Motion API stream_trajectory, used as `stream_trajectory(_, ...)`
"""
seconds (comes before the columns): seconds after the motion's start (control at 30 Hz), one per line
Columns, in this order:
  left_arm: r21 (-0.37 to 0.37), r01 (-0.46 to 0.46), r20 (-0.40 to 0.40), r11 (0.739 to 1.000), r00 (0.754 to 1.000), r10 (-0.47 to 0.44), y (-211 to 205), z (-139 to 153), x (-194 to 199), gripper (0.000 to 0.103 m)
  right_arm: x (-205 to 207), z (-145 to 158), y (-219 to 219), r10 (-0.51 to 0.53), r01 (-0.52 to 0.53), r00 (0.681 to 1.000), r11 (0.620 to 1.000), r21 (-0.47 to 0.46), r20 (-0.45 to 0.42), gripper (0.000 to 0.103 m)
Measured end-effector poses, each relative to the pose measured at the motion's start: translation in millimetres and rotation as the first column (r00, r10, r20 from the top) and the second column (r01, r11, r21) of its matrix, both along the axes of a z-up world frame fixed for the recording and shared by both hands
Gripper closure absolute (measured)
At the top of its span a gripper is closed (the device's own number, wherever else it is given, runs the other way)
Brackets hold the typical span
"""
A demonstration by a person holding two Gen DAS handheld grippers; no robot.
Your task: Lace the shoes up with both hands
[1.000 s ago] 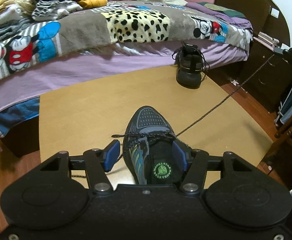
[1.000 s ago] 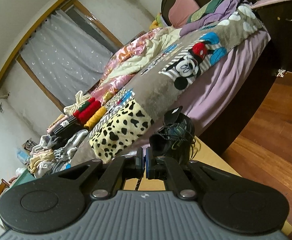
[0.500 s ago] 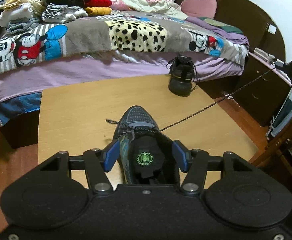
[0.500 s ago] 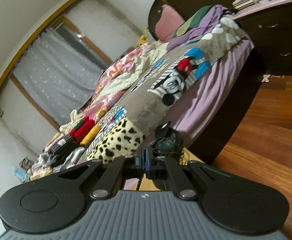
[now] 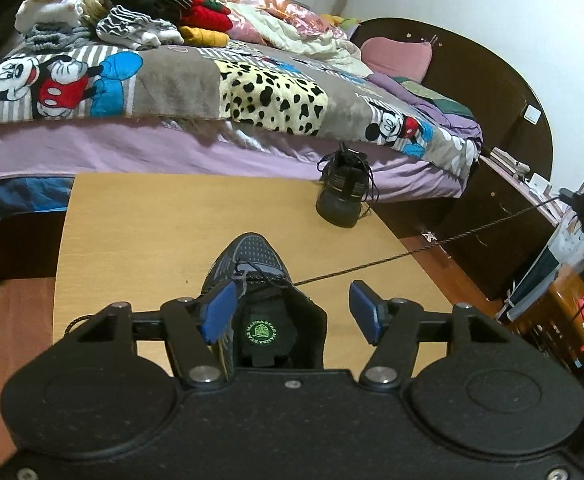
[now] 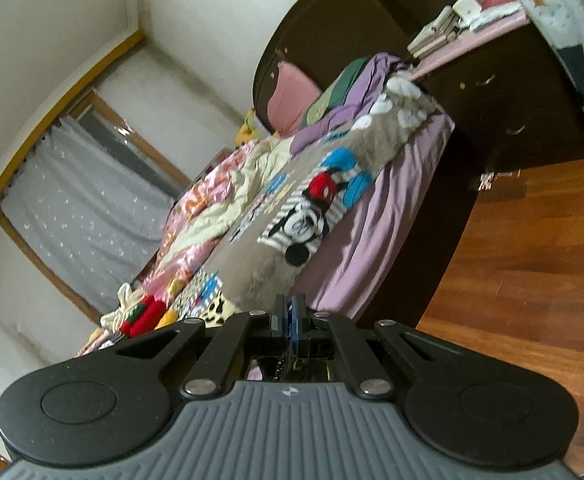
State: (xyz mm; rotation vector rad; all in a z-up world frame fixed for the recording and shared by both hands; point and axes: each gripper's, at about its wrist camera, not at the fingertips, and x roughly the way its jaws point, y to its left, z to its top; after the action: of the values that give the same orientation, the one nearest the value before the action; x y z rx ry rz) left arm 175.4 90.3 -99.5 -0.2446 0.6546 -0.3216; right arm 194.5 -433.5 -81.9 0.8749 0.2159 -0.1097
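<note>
Dim warm indoor light, fisheye-bent edges, slight blur in right view.

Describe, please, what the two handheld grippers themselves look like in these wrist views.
The left gripper has a matte black body with two round raised discs, silver pivot bolts, black linkage arms and flat blue rectangular finger pads. The right gripper has the same black discs, bolts and linkages, but a grey ribbed plate with a small white mark, and narrow blue-faced fingers. No cables or sleeves show.

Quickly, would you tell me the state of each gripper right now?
Left gripper: jaws opening, straddling the near shoe, not gripping it.
Right gripper: shut on the taut lace.
</note>
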Motion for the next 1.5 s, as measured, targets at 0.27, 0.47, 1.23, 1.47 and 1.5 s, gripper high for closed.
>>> stream_trajectory(0.27, -0.031, -0.048, 0.016, 0.998, 0.999, 0.049, 14, 4, 1, 0.041, -22, 10, -20, -0.128, 0.128, 0.991, 0.992, -0.005, 0.046, 0.099)
stream_trajectory(0.47, -0.02, -0.034, 0.012, 0.999, 0.999, 0.034, 13, 3, 1, 0.04, -32, 10, -27, -0.189, 0.19, 0.981, 0.981, -0.038, 0.044, 0.099)
stream_trajectory(1.23, -0.007, 0.009, 0.013, 1.0, 1.0, -0.009, 10, 5, 0, 0.036, -55, 30, -24, -0.229, 0.238, 0.968, 0.968, -0.075, 0.103, 0.099)
stream_trajectory(1.47, -0.016, 0.034, 0.036, 0.999, 0.999, -0.034, 3, 7, -2, 0.036, -42, 44, 14, -0.029, 0.048, 0.987, 0.992, -0.119, 0.158, 0.099)
stream_trajectory(1.5, -0.018, 0.04, 0.036, 0.999, 0.999, -0.039, 2, 7, -1, 0.036, -38, 46, 24, 0.022, -0.001, 0.987, 0.991, -0.134, 0.16, 0.099)
